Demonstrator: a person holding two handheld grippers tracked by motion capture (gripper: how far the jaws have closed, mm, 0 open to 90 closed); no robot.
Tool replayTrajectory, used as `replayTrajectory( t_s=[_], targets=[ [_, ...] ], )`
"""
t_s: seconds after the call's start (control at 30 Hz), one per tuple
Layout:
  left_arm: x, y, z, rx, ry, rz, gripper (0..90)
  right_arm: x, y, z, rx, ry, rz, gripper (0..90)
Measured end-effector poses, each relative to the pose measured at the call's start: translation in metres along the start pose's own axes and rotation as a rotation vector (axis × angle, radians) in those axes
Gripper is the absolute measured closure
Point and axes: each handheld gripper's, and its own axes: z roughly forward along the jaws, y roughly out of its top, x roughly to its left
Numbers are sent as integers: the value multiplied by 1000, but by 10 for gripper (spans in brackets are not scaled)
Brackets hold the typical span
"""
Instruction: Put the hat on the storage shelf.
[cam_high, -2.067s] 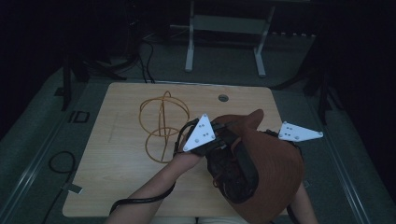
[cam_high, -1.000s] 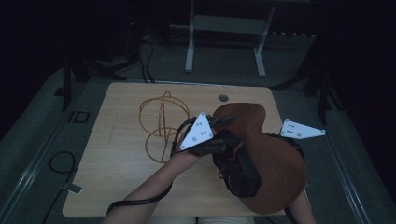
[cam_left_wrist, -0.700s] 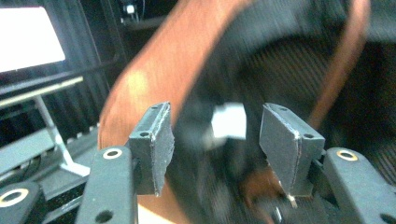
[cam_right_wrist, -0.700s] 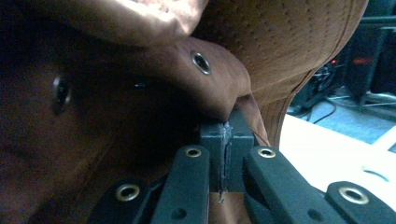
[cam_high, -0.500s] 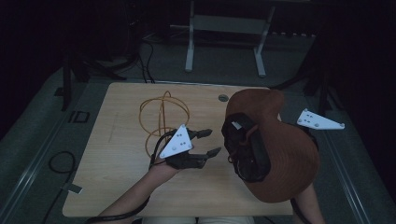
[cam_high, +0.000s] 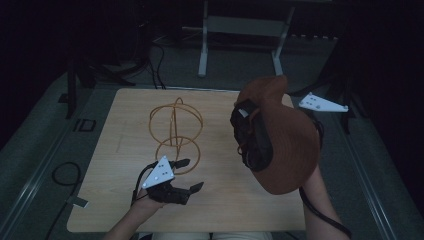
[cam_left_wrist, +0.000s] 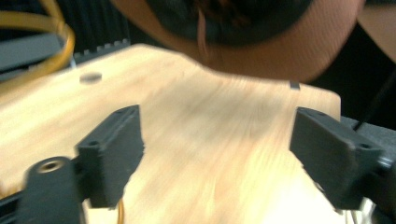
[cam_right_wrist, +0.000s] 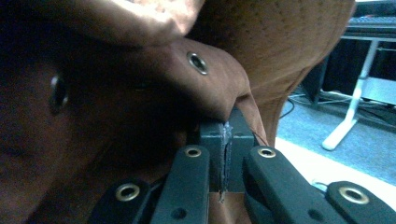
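A brown brimmed hat (cam_high: 285, 135) with a dark inner band hangs above the table's right side, its opening turned to the left. In the right gripper view my right gripper (cam_right_wrist: 224, 163) is shut on the edge of the hat (cam_right_wrist: 140, 93); its grey plate (cam_high: 322, 104) pokes out behind the hat. Low over the table's front left, my left gripper (cam_high: 191, 175) stands open. Its jaws have just been opening and nothing is between them (cam_left_wrist: 224, 154). A yellow wire stand (cam_high: 175, 132) rises just beyond it.
The wooden table (cam_high: 225, 200) has a small round grommet (cam_left_wrist: 91, 77) near its far edge. Beyond the table stands a metal desk frame (cam_high: 202, 50). Cables lie on the grey floor (cam_high: 60, 175) at the left.
The left gripper has come off the hat and dropped toward the front left with wider jaws. The right gripper has carried the hat right and farther back.
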Motion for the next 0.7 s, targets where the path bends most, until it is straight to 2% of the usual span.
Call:
replayTrajectory(
  t_s=[0.1,0.17,0.23,0.33,0.4,0.57,0.6,0.7],
  targets=[
    [1,-18,-10,3,57,-23,90,-3,6,15,11,-9,-5,888],
    [2,-29,-17,14,100,-34,78,-3,10,25,14,-22,-10,888],
    [2,-39,-24,14,137,-66,71,-5,14,35,15,-26,-8,888],
    [2,-54,-36,-11,170,-115,72,-7,21,52,13,-21,5,887],
    [3,-59,-42,-15,183,-131,72,-8,26,64,13,-24,17,888],
    [5,-66,-53,-20,223,-162,72,-2,42,92,7,-46,6,888],
    [7,-67,-54,-22,224,-164,72,0,45,97,2,-35,2,888],
    [9,-68,-56,-35,227,-176,72,8,53,114,-1,-43,-20,888]
  ],
)
